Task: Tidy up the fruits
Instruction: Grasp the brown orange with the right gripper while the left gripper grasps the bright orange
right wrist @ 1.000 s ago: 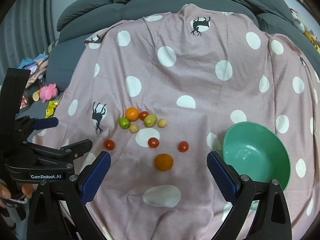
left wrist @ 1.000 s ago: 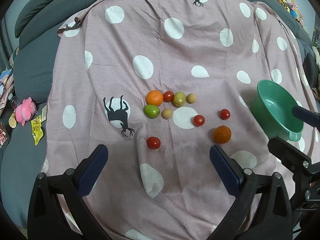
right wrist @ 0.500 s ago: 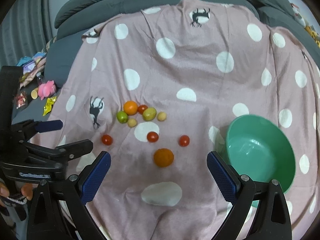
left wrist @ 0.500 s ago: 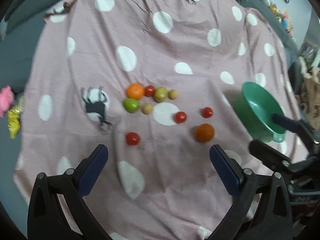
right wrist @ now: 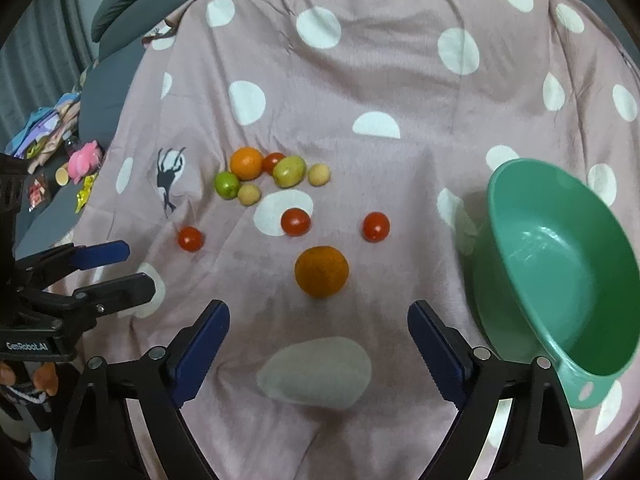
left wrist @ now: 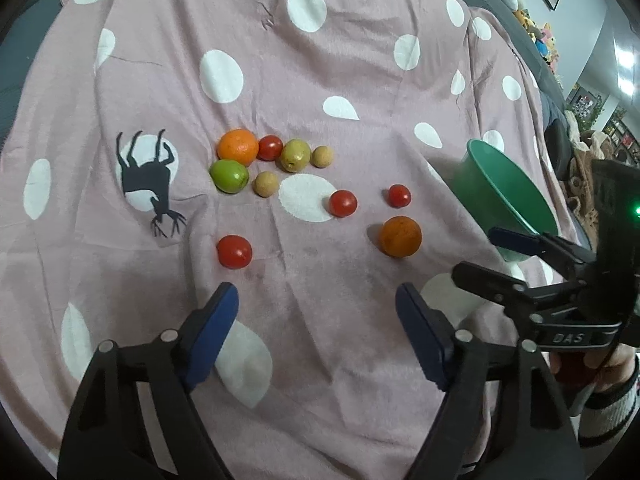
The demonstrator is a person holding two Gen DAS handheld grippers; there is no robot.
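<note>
Cloth (right wrist: 400,92) covers the whole work surface, pink with white dots, draped over a dark sofa (right wrist: 132,4).

Bowl (right wrist: 560,276) sits on the right side of the cloth, tilted, mouth facing me in the right view. Nothing in it as far as I see. So progress reads as zero: no fruit placed yet, all ten pieces out on the cloth.

Left gripper (left wrist: 316,312) is spread wide, nothing between the fingers, hovering at the near edge. Right gripper (right wrist: 318,320) likewise spread wide and empty, hovering just short of the near orange (right wrist: 321,271).

Fruit, biggest first:
- near orange, alone, closest to the right gripper, between it and the tomato row.
- far orange (right wrist: 246,163), in the back cluster.
- lime (right wrist: 227,185), touching the far orange's left side.
- yellow-green fruit (right wrist: 289,171), right of the cluster tomato (right wrist: 273,161).
- two small tan fruits (right wrist: 319,174), one at the cluster's right end, one (right wrist: 249,194) in front.
- three loose tomatoes: left (right wrist: 190,238), mid (right wrist: 295,222), right (right wrist: 375,226), well apart from each other.

My read: near orange is the natural first pick for the right side, left tomato for the left. Round fruit on soft cloth may roll when nudged, and the bowl looks tippy.
</note>
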